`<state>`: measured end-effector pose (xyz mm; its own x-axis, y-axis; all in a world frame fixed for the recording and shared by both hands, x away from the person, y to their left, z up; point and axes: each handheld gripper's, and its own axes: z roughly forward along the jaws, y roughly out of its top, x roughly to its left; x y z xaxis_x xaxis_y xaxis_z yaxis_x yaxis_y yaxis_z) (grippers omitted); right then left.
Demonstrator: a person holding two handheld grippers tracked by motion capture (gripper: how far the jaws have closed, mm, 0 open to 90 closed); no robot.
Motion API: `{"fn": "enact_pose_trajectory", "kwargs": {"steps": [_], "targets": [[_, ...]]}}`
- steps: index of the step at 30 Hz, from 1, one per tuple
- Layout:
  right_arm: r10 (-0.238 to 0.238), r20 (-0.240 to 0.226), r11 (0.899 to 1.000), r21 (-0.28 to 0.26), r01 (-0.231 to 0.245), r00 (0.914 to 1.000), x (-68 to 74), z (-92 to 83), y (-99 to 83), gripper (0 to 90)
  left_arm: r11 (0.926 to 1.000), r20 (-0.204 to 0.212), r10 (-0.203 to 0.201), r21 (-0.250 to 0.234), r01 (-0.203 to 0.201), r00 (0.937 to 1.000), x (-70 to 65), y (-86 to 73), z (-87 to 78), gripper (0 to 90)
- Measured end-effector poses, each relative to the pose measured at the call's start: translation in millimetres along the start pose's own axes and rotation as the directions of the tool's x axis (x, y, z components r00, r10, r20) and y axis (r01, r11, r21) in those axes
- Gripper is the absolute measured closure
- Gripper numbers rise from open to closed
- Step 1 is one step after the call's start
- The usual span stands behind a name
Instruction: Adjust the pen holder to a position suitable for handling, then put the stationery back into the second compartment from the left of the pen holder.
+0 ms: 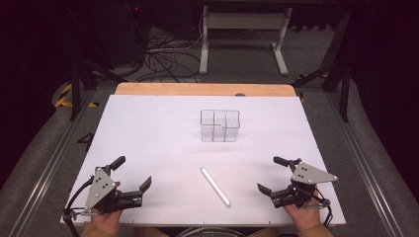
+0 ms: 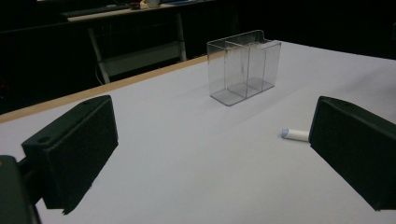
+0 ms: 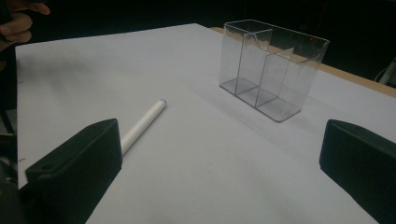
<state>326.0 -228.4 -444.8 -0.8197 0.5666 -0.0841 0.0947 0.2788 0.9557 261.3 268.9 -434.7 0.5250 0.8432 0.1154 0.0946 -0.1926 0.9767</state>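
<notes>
A white marker [image 1: 215, 186] lies flat on the white table sheet [image 1: 158, 128], near the front edge and roughly midway between the two grippers. In the high view it runs on a slant, its far end toward the left and its near end toward the right. It touches neither gripper. In the right gripper view the marker [image 3: 142, 122] shows a small bluish tip at its far end, and its near end passes behind that view's left jaw; in the left gripper view only the tip end [image 2: 295, 134] shows beside the right-hand jaw, so its length cannot be judged there.

Beyond the marker, toward the far side of the sheet, stands a clear plastic organizer [image 1: 220, 125], upright, well apart from the marker. Inner walls divide it into compartments, and nothing can be made out inside them, though the clear walls make this hard to confirm. It also appears in the left gripper view [image 2: 244, 65] and the right gripper view [image 3: 273, 67].

The left gripper [image 1: 131, 172] rests low at the front left corner of the sheet, jaws spread wide with nothing between them. The right gripper [image 1: 272, 174] sits at the front right, jaws likewise spread wide and holding nothing. Each is carried by a hand entering from the bottom edge.

Behind the sheet a strip of wooden tabletop [image 1: 205, 89] is exposed.
</notes>
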Motion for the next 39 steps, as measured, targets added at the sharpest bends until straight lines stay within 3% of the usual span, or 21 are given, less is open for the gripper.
{"fn": "enact_pose_trajectory", "kwargs": {"steps": [3,8,11,14,17,25,35,39], "targets": [[-0.003,0.025,1.0,-0.009,0.003,0.9997,0.5,-0.9,0.5,0.0,0.9999,-0.002,0.014,0.0,-0.014,0.9999,-1.8,0.3,-0.2,2.0],[0.022,0.027,0.999,-0.027,-0.021,0.9994,-2.5,-0.7,1.3,0.0,0.9998,-0.004,0.017,-0.006,-0.017,0.9998,-2.5,1.3,0.1,2.0],[0.042,0.069,0.999,-0.017,-0.041,0.9967,-0.6,2.1,1.4,0.0,0.9999,-0.003,0.015,0.002,-0.015,0.9999,-1.9,0.9,2.1,2.1],[0.095,0.089,0.995,-0.037,-0.092,0.9914,-0.1,3.8,3.6,0.0,0.9999,0.002,0.011,0.005,-0.011,0.9999,-1.0,1.2,3.0,2.1],[0.087,0.117,0.996,-0.024,-0.085,0.9893,2.5,5.2,3.2,0.1,0.9999,0.003,0.01,0.004,-0.01,0.9999,-0.3,1.2,4.3,2.1],[0.061,0.111,0.998,-0.005,-0.06,0.9919,8.7,0.4,7.2,8.6,0.9999,0.005,0.013,0.01,-0.013,0.9999,-1.2,1.3,6.6,2.0],[0.115,0.082,0.993,0.0,-0.116,0.9899,3.5,-1.0,8.8,8.8,0.9998,0.004,0.016,0.012,-0.016,0.9999,-1.3,1.2,5.3,2.0],[0.108,0.075,0.994,0.008,-0.109,0.9913,5.4,1.6,11.2,8.8,0.9998,0.007,0.015,0.015,-0.015,0.9999,-0.8,1.0,5.5,2.1]]}}
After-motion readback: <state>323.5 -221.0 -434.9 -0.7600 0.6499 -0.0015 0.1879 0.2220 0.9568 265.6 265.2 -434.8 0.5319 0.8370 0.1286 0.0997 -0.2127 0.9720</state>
